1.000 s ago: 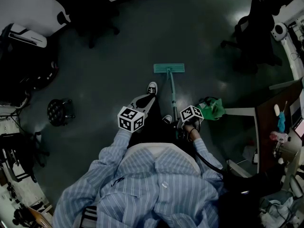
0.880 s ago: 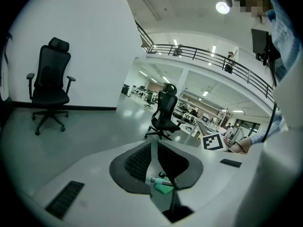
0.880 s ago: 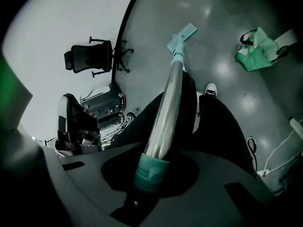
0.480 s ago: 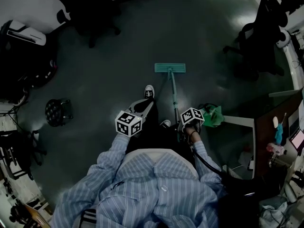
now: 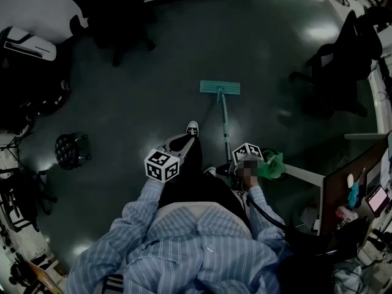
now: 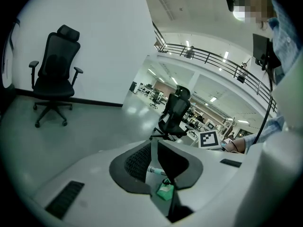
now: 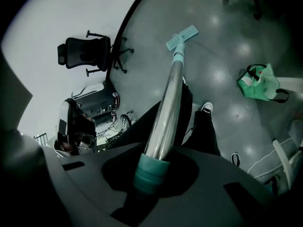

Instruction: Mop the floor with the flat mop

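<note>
The flat mop has a teal head point(image 5: 219, 87) lying flat on the dark floor ahead of me, and its metal handle point(image 5: 225, 127) runs back to my right side. My right gripper point(image 5: 236, 164) is shut on the mop handle at its teal grip point(image 7: 150, 174); along the shaft the mop head point(image 7: 182, 36) shows far off. My left gripper point(image 5: 187, 138) hangs left of the handle, apart from it, over my left leg and shoe point(image 5: 192, 128). Its fingers meet at the tips with nothing held. In the left gripper view that left gripper point(image 6: 155, 157) shows only a thin slit.
A green bag point(image 5: 272, 162) sits on the floor just right of my right hand. Black office chairs point(image 5: 110, 11) point(image 5: 343, 60) stand at the far left and right. A round stool point(image 5: 72, 147) is at the left, a desk point(image 5: 346, 176) at the right.
Both grippers have drawn back a little toward my body, the left one also drifting left. The mop head stays at nearly the same spot on the floor.
</note>
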`<act>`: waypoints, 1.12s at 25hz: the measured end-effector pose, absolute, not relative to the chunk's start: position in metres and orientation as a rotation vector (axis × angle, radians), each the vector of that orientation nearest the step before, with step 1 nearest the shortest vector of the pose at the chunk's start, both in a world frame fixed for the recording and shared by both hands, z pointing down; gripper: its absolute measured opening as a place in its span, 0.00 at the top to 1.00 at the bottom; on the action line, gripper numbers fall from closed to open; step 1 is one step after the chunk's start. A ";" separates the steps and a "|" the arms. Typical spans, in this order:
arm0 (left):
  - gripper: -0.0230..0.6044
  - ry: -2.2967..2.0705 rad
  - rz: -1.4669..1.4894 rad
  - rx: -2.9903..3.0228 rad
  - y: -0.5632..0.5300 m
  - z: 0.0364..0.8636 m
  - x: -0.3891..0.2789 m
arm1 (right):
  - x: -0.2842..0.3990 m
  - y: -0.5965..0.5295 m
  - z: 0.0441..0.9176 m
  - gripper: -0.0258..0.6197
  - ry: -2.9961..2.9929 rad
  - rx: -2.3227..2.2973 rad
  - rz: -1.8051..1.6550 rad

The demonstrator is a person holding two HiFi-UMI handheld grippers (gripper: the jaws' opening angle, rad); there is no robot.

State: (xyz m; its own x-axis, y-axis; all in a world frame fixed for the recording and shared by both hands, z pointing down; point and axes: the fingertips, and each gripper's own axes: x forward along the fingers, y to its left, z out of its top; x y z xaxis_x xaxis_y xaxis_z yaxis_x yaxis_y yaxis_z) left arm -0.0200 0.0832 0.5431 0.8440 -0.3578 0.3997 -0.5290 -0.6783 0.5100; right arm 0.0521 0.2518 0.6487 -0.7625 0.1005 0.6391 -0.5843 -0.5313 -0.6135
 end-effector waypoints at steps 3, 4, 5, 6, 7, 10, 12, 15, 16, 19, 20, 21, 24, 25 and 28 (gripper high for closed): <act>0.89 -0.639 0.369 2.383 0.051 0.546 -0.017 | 0.062 0.218 0.650 0.88 -1.212 0.773 2.289; 0.89 -0.634 0.381 2.386 0.041 0.548 -0.016 | 0.066 0.208 0.651 0.88 -1.208 0.772 2.275; 0.89 -0.628 0.397 2.392 0.032 0.549 -0.015 | 0.070 0.197 0.652 0.88 -1.203 0.770 2.258; 0.89 -0.620 0.413 2.399 0.023 0.552 -0.013 | 0.074 0.187 0.654 0.88 -1.198 0.768 2.240; 0.89 -0.610 0.427 2.404 0.014 0.553 -0.011 | 0.079 0.177 0.655 0.88 -1.193 0.767 2.224; 0.89 -0.583 0.448 2.409 -0.010 0.558 -0.009 | 0.090 0.145 0.661 0.88 -1.183 0.772 2.186; 0.89 -0.571 0.454 2.403 -0.023 0.563 -0.009 | 0.097 0.125 0.665 0.88 -1.178 0.775 2.164; 0.89 -0.557 0.466 2.393 -0.045 0.570 -0.010 | 0.105 0.093 0.673 0.88 -1.183 0.776 2.133; 0.89 -0.552 0.468 2.391 -0.053 0.572 -0.011 | 0.107 0.081 0.675 0.88 -1.186 0.776 2.124; 0.89 -0.537 0.473 2.387 -0.078 0.578 -0.013 | 0.111 0.047 0.682 0.88 -1.191 0.779 2.112; 0.89 -0.533 0.474 2.387 -0.086 0.580 -0.013 | 0.113 0.035 0.684 0.88 -1.189 0.784 2.110; 0.89 -0.530 0.473 2.389 -0.095 0.582 -0.012 | 0.116 0.024 0.686 0.88 -1.187 0.790 2.108; 0.89 -0.527 0.464 2.394 -0.121 0.585 -0.008 | 0.127 -0.013 0.694 0.88 -1.179 0.807 2.087; 0.89 -0.528 0.461 2.394 -0.130 0.585 -0.007 | 0.131 -0.026 0.697 0.88 -1.176 0.810 2.076; 0.89 -0.531 0.449 2.392 -0.155 0.590 -0.004 | 0.143 -0.065 0.707 0.88 -1.161 0.815 2.033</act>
